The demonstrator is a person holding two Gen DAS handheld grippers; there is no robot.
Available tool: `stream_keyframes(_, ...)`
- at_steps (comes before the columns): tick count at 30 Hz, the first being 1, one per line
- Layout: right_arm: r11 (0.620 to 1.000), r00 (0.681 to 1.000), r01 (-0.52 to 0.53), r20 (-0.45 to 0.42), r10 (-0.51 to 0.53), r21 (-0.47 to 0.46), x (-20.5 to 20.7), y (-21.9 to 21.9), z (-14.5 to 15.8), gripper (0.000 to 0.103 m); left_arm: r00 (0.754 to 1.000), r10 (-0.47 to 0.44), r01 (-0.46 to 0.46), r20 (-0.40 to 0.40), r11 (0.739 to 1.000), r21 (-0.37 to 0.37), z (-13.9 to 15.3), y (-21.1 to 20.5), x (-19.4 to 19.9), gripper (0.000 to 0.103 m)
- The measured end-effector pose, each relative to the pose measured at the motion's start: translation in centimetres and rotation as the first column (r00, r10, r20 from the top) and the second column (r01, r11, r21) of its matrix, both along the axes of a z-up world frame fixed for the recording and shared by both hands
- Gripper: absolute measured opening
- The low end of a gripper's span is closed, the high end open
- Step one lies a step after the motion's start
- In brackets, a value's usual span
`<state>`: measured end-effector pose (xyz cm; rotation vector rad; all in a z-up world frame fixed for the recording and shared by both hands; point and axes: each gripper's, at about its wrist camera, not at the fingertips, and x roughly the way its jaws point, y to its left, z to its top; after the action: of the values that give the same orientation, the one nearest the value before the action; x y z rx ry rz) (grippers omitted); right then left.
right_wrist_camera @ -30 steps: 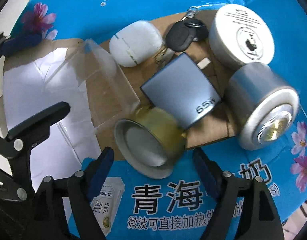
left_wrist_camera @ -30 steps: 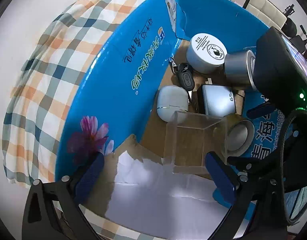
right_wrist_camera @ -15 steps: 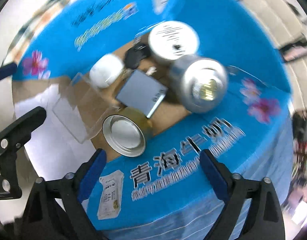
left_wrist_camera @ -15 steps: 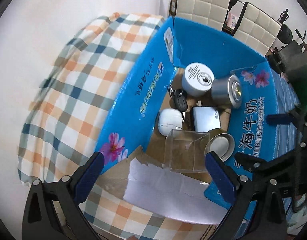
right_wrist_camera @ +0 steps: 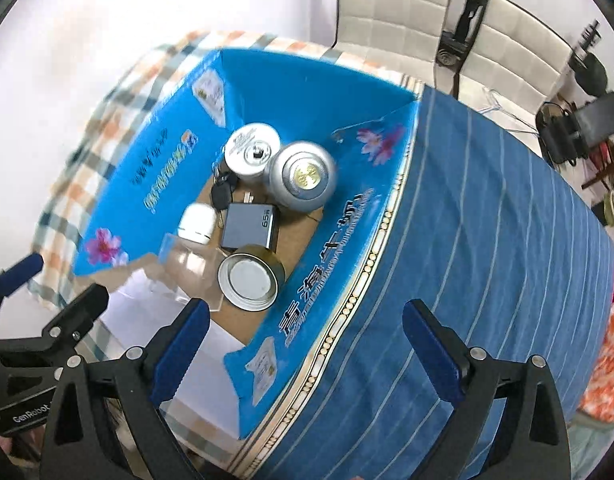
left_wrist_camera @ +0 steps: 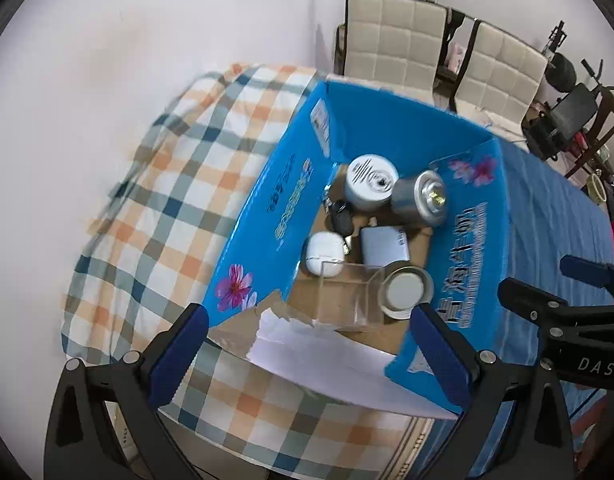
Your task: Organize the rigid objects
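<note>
above the blue carton [left_wrist_camera: 471, 216] both the left gripper [left_wrist_camera: 307, 352] and right gripper [right_wrist_camera: 307, 344] hang wide and empty. inside the carton lie the gold tin [right_wrist_camera: 249, 278], grey charger [right_wrist_camera: 249, 226], white case [left_wrist_camera: 324, 253]. judged wise: lift straight clear of the carton's flaps, no snagging.
</note>
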<state>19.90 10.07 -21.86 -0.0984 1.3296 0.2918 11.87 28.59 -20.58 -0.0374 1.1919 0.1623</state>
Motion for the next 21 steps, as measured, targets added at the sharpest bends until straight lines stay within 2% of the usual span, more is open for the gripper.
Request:
stream_keyframes(5, 0.996, 0.998, 0.059, 0.027, -0.061, 0.072, -2.4, -1.5, 1.7, 0.099, 0.998, -0.001, 0.0, 0.058, 1.0, 0.018, 4.5, -1.4, -1.6, 0.103)
stream_keyframes(13, 0.98, 0.985, 0.114, 0.11, -0.133, 0.164, -8.2, -6.0, 10.2, 0.099, 0.986, 0.007, -0.011, 0.167, 1.0, 0.025, 13.0, -4.1, -5.8, 0.103)
stream_keyframes(17, 0.971, 0.974, 0.116, 0.165, -0.152, 0.209, -11.4, -7.8, 14.9, 0.099, 0.981, 0.014, -0.018, 0.195, 1.0, 0.018, 15.6, -5.6, -7.9, 0.103)
stream_keyframes(21, 0.965, 0.968, 0.115, 0.19, -0.161, 0.235, -13.7, -9.1, 18.0, 0.099, 0.981, -0.003, -0.001, 0.195, 1.0, 0.02, 17.1, -6.9, -9.3, 0.103)
